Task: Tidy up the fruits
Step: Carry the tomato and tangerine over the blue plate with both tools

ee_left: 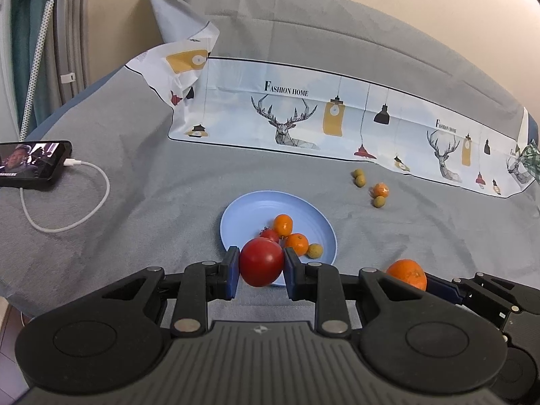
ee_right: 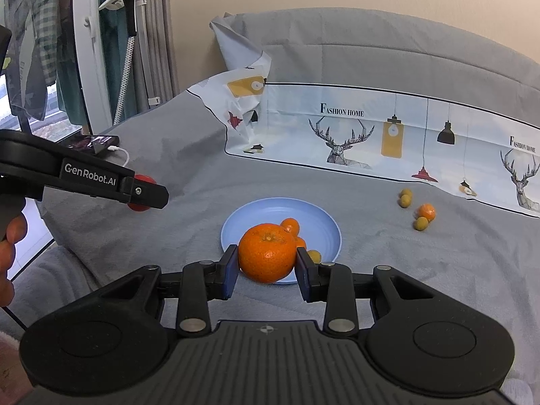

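Note:
My left gripper (ee_left: 261, 266) is shut on a large red tomato (ee_left: 261, 261), held just above the near rim of the blue plate (ee_left: 256, 212). On the plate lie two small oranges (ee_left: 282, 224), a small red tomato (ee_left: 270, 234) and a small yellow-green fruit (ee_left: 314, 250). My right gripper (ee_right: 266, 261) is shut on a big orange (ee_right: 268, 253), also over the near edge of the blue plate (ee_right: 303, 209). In the right wrist view the left gripper (ee_right: 148, 195) reaches in from the left with the red tomato (ee_right: 143, 180) partly hidden behind its finger.
Beyond the plate to the right, three yellow-green fruits (ee_left: 359, 179) and a small orange (ee_left: 380, 189) lie on the grey cover (ee_left: 152, 202). A printed cloth (ee_left: 303, 118) runs along the back. A phone (ee_left: 33, 163) with a white cable (ee_left: 91, 195) lies at the left.

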The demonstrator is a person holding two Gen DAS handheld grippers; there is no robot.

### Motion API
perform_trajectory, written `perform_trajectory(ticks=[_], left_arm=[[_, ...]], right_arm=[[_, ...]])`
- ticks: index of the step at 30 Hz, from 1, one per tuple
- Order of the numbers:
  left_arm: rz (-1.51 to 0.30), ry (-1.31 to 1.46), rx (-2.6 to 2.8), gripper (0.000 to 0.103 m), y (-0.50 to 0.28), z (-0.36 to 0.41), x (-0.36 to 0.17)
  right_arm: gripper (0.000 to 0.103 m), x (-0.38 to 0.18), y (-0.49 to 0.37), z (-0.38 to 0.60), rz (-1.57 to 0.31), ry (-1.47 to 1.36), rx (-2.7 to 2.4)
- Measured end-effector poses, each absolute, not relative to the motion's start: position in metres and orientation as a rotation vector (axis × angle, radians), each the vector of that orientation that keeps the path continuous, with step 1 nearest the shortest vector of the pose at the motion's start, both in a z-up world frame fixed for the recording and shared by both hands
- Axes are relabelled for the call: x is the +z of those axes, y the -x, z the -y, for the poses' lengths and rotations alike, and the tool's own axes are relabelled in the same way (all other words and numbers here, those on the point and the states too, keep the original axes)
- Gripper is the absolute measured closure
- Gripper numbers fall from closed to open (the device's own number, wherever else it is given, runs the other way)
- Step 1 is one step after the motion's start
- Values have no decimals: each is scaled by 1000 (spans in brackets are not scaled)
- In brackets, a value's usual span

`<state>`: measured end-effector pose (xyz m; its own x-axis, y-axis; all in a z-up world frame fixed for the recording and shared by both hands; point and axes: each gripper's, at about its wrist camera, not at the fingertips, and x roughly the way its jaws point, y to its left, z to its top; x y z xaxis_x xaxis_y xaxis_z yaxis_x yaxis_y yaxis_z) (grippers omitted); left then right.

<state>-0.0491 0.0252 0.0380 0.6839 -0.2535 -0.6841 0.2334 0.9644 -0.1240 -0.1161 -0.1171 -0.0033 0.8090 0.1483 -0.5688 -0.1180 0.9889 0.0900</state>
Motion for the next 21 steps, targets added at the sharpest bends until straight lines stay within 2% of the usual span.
perform_trajectory(ticks=[10,21], left_arm=[[-830,10,-276,73,0,-7,14],[-928,-32,-268,73,-75,20,-38]], right_arm=[[66,-22,78,124,-654,-68,119],[66,-67,1,143,-725,-80,67]])
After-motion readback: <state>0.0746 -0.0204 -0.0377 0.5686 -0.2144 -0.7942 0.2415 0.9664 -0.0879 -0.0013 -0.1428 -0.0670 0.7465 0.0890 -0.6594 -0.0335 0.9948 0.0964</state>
